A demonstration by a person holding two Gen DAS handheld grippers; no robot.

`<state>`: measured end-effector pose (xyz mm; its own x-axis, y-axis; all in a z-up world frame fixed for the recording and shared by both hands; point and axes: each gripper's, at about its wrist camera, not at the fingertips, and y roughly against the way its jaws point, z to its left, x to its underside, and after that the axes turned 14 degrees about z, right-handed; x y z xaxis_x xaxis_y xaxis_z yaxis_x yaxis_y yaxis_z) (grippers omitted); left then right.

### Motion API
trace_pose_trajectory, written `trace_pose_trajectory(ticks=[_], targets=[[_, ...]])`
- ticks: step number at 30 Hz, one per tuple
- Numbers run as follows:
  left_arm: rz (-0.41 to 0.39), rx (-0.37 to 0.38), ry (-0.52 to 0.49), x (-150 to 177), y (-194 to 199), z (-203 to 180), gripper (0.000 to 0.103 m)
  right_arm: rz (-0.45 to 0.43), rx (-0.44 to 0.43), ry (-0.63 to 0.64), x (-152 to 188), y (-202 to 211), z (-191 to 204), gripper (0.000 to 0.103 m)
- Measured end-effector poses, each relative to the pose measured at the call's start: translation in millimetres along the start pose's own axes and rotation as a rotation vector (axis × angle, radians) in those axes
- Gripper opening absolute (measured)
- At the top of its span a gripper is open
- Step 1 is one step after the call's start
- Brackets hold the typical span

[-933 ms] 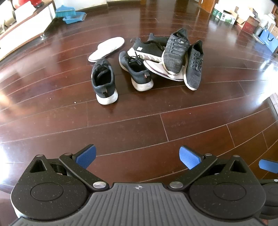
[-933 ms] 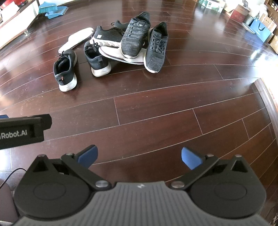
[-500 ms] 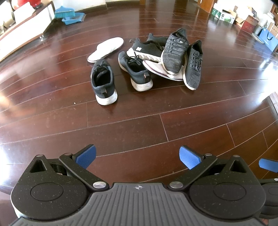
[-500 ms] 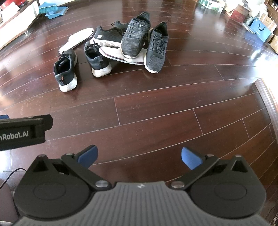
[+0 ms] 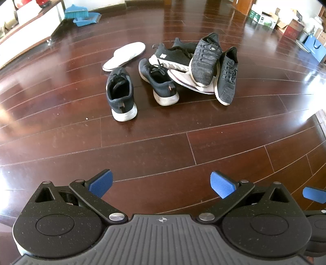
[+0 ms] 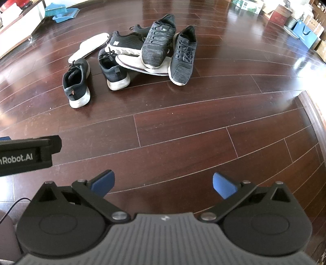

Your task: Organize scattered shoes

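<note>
Several shoes lie scattered on the dark wooden floor ahead. A black sneaker (image 5: 120, 93) (image 6: 76, 82) stands alone nearest, heel toward me. Its mate (image 5: 158, 81) (image 6: 113, 69) sits just right of it. Behind them a grey knit shoe (image 5: 204, 60) (image 6: 158, 41) rests on a white upturned shoe (image 5: 189, 82) (image 6: 140, 65), with another grey shoe (image 5: 226, 75) (image 6: 182, 56) beside it and a black shoe with a white sole (image 5: 173, 56) (image 6: 124, 43) at the back. A second white upturned shoe (image 5: 124, 56) (image 6: 88, 48) lies at the left. My left gripper (image 5: 161, 184) and right gripper (image 6: 163, 184) hang open and empty, well short of the shoes.
A blue dustpan and brush (image 5: 81, 14) (image 6: 60, 12) lie at the far left by a white low cabinet (image 5: 30, 34). Boxes (image 5: 271, 16) and a blue bag (image 5: 314, 48) (image 6: 306, 33) line the far right. A baseboard (image 6: 313, 114) runs along the right.
Both views have crept slightly closer to the shoes. The fingers stay open and the shoes have not moved.
</note>
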<state>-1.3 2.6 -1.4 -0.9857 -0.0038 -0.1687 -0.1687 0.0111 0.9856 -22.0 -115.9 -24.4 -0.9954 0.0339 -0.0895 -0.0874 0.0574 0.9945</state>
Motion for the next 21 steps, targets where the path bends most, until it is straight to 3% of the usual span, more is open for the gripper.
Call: trace_pose_trajectory(ticks=[21], targets=[[0.002,0.006,0.008,-0.3,1.0,4.6,0.103,0.002,0.0,0.001,-0.4,1.3,0.6,0.103]])
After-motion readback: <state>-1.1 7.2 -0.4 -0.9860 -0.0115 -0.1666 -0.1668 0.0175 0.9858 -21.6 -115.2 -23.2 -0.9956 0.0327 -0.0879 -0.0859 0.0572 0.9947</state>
